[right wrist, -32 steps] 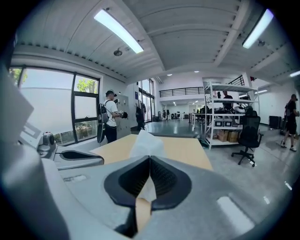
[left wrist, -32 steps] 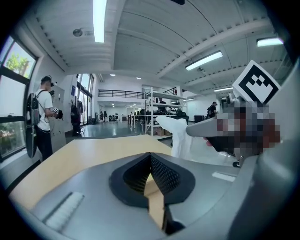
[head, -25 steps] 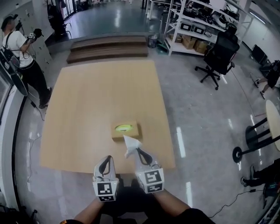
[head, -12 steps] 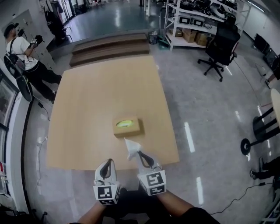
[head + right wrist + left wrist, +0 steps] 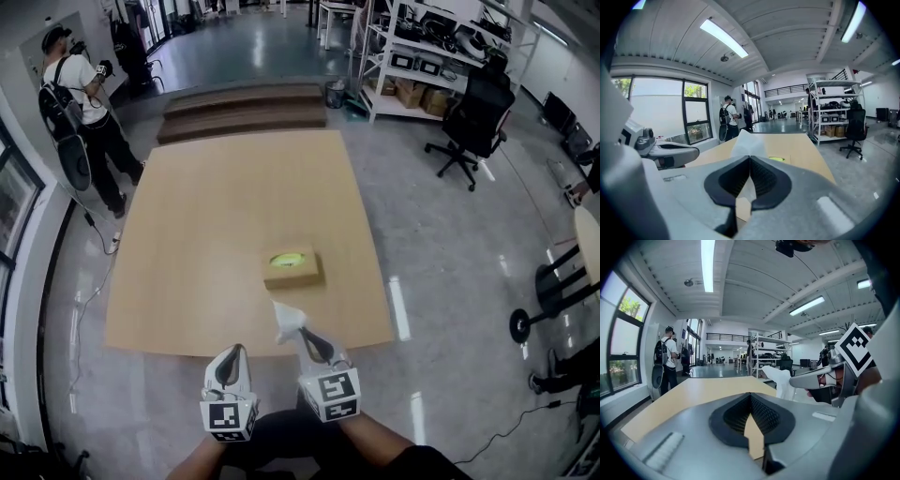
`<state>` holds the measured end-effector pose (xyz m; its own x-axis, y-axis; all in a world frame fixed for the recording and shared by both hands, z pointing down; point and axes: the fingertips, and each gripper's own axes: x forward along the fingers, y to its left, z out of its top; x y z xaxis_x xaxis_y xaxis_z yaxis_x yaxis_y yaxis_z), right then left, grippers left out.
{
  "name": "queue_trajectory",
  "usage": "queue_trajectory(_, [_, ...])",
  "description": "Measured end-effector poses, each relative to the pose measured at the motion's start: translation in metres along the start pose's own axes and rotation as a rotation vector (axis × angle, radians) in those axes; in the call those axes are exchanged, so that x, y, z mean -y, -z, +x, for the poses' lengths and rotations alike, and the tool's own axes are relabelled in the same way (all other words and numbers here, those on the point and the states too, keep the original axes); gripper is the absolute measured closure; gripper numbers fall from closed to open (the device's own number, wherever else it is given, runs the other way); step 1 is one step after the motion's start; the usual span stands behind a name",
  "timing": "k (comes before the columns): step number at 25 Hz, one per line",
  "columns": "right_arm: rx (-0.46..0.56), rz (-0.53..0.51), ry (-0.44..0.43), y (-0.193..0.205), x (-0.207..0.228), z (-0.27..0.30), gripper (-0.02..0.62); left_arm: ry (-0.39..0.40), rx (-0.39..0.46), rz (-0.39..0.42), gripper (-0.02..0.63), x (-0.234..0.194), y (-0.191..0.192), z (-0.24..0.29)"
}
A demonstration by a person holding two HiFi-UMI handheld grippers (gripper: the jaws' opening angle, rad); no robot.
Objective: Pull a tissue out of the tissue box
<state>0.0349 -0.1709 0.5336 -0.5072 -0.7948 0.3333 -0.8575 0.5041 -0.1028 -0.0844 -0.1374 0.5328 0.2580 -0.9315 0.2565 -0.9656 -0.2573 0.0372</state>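
Observation:
A tan tissue box [image 5: 293, 267] with a green-rimmed slot lies on the wooden table [image 5: 216, 234], right of centre near the front edge. My right gripper [image 5: 302, 333] is shut on a white tissue [image 5: 286, 319], which hangs free of the box over the table's front edge. In the right gripper view the tissue [image 5: 749, 143] stands up between the pads, with the box's slot [image 5: 774, 159] beyond. My left gripper [image 5: 232, 354] is shut and empty, beside the right one on its left. The left gripper view shows the right gripper [image 5: 820, 378] holding the tissue [image 5: 780, 380].
A person with a backpack [image 5: 80, 94] stands off the table's far left corner. Stacked brown boards [image 5: 244, 103] lie beyond the far edge. A black office chair [image 5: 469, 122] and metal shelves [image 5: 412, 56] are at the right. Both grippers hang in front of the table's front edge.
Both grippers have drawn back from the box toward me, the right one carrying the tissue. The gap between tissue and box has grown.

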Motion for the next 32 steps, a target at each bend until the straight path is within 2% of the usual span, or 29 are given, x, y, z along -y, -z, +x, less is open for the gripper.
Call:
queue_trajectory(3, [-0.010, -0.003, 0.005, 0.003, -0.022, -0.004, 0.598, 0.000, 0.013, -0.002, 0.589, -0.010, -0.005, -0.016])
queue_trajectory(9, [-0.024, -0.022, 0.032, 0.010, -0.069, -0.018, 0.598, -0.002, 0.025, -0.003, 0.589, -0.038, 0.016, -0.061])
queue_trajectory(14, [-0.033, -0.035, 0.069, 0.020, -0.106, -0.040, 0.598, 0.030, 0.034, -0.043, 0.589, -0.048, 0.020, -0.103])
queue_trajectory(18, [-0.048, -0.043, 0.097, 0.023, -0.128, -0.059, 0.598, 0.079, 0.030, -0.063, 0.589, -0.047, 0.040, -0.125])
queue_trajectory(25, [-0.074, -0.088, 0.118, 0.029, -0.142, -0.090, 0.598, 0.127, 0.076, -0.105, 0.589, -0.030, 0.045, -0.140])
queue_trajectory(32, [-0.064, -0.106, 0.105, 0.028, -0.150, -0.097, 0.598, 0.121, 0.088, -0.097, 0.589, -0.026, 0.048, -0.153])
